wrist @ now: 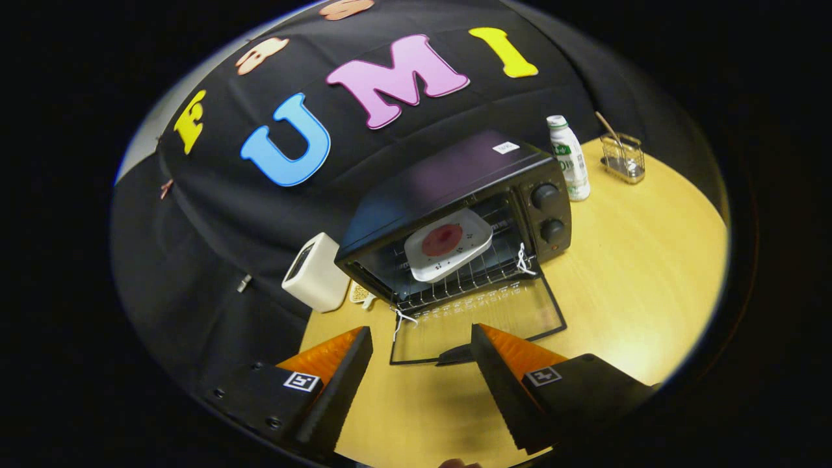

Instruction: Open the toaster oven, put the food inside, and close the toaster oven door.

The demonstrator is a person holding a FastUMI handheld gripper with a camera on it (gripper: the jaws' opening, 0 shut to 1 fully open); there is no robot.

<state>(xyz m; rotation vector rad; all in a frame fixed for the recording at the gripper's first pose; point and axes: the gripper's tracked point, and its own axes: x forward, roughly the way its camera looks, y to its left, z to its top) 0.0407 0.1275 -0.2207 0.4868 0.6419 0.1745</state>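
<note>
1. Food (442,240) sits on a plate (478,237) on the oven (455,208) rack; door (481,318) lies open; closing seems next
2. Gripper (422,344) spread, empty, just short of the door's handle (455,355); next move likely hooks under it and lifts
3. Table (637,260) is bare beside the door; bottle (569,159) well apart

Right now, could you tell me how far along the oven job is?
Done: the door is down and the plate of food sits on the rack inside the oven. In hand: the gripper is open, empty, just before the door's edge. Left: closing the door.
</note>
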